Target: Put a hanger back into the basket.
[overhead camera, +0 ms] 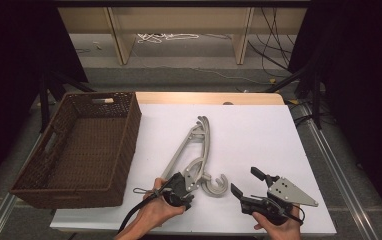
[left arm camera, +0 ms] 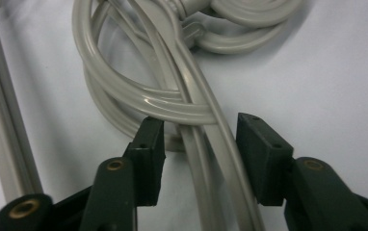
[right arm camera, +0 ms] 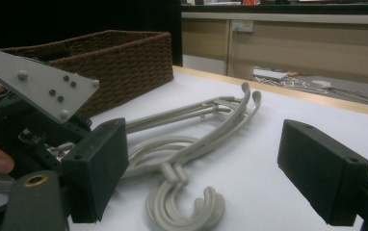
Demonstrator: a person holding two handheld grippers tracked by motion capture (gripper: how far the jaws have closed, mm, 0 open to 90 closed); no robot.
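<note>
A stack of grey plastic hangers [overhead camera: 200, 145] lies on the white tabletop [overhead camera: 259, 130], hooks [overhead camera: 217, 187] toward the person. My left gripper [overhead camera: 190, 184] is down at the hangers' neck. In the left gripper view its jaws straddle the crossing hanger arms [left arm camera: 196, 110]; the left pad [left arm camera: 148, 144] stands a little off them and the right pad [left arm camera: 261, 154] is close beside them, so I see no firm squeeze. My right gripper [overhead camera: 247, 181] rests to the right of the hooks, open and empty. The right gripper view looks across the hangers [right arm camera: 191, 139] between its wide pads [right arm camera: 324, 171].
A brown woven basket [overhead camera: 129, 127] stands at the table's left side, with nothing in it; it is also behind the hangers in the right gripper view [right arm camera: 119, 53]. Bare white surface extends right of the hangers. Shelving and cables are on the floor beyond the far edge.
</note>
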